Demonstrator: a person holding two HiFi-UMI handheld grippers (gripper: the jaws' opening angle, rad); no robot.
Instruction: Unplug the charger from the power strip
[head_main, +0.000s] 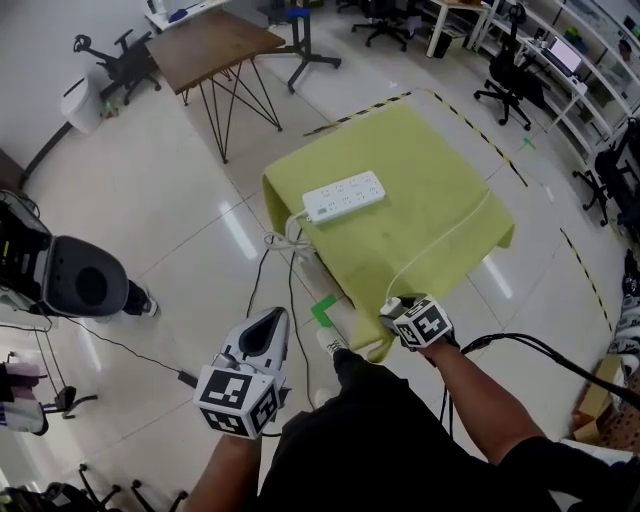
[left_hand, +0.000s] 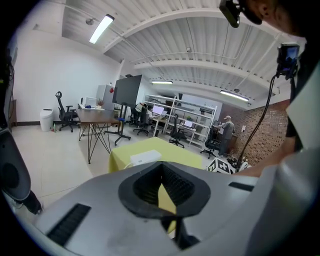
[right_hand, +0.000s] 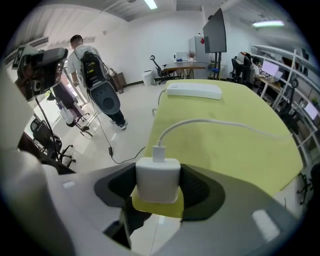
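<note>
Right gripper (head_main: 396, 312) pinches charger (right_hand: 158, 179), unplugged, at counter's (head_main: 440, 200) lower corner; power strip (head_main: 344, 196) well apart, upper left; left gripper (head_main: 271, 323) pressed together, empty

The surface (head_main: 450, 165) wears a yellow-green cloth (head_main: 335, 262) (draped over every edge). A white power strip (head_main: 344, 196) lies flat near its left corner, and a thin white cable (head_main: 440, 238) trails from the right edge toward the near corner.
</note>
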